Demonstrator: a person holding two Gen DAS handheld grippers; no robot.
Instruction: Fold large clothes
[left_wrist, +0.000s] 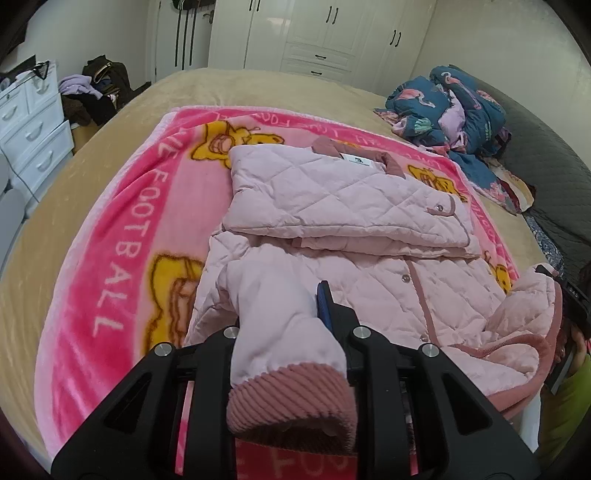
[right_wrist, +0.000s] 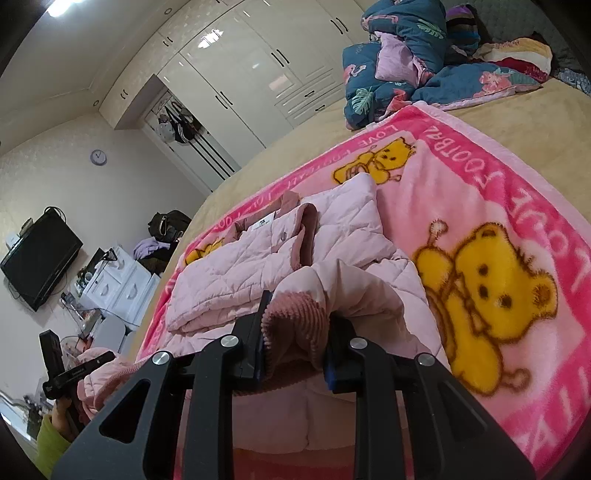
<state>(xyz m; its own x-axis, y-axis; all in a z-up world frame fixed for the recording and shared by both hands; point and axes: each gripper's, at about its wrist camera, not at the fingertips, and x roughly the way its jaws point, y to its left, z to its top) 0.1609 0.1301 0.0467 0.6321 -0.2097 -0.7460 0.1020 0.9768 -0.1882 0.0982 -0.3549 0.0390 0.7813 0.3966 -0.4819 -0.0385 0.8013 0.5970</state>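
A pale pink quilted jacket (left_wrist: 332, 192) with dusty-pink corduroy trim lies on a pink bear-print blanket (left_wrist: 122, 221) on the bed, its collar end folded over the body. My left gripper (left_wrist: 284, 310) is shut on a sleeve (left_wrist: 273, 295) of the jacket, whose ribbed cuff (left_wrist: 291, 402) hangs toward the camera and hides the left finger. In the right wrist view my right gripper (right_wrist: 297, 321) is shut on another corduroy-edged part of the jacket (right_wrist: 236, 273), bunched between the blue pads. Each gripper shows in the other view's margin, the right gripper (left_wrist: 576, 299) and the left gripper (right_wrist: 70, 373).
A heap of blue flamingo-print bedding (left_wrist: 450, 107) sits at the bed's far corner. White drawers (left_wrist: 33, 129) and a pile of dark clothes (left_wrist: 99, 88) stand left of the bed, with a white wardrobe (left_wrist: 314, 33) behind. A wall television (right_wrist: 37, 258) and a person's green sleeve (right_wrist: 51, 439) also show.
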